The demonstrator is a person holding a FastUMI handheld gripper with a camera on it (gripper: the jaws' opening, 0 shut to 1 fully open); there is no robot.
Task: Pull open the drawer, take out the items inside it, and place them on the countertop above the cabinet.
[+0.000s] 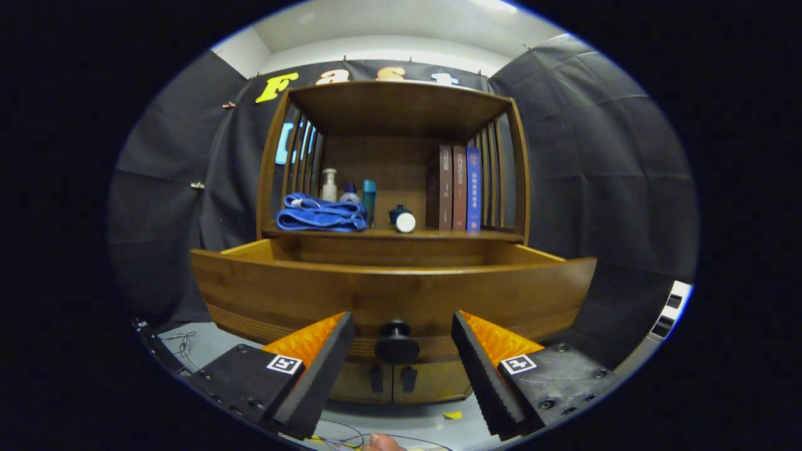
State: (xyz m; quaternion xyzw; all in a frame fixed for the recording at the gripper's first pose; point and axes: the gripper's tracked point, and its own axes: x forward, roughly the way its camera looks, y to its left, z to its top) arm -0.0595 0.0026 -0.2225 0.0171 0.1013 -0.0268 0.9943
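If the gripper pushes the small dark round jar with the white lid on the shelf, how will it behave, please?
The small dark round jar with the white lid seems to lie on its side, lid facing the open gripper, so it may roll. It looks light and possibly breakable. It rests near the wooden shelf's front edge, so it could drop into the open wooden drawer.

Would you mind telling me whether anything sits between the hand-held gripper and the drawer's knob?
Nothing visible does. The hand-held gripper is open, its fingers either side of the black knob on the pulled-out drawer, not pressing on it.
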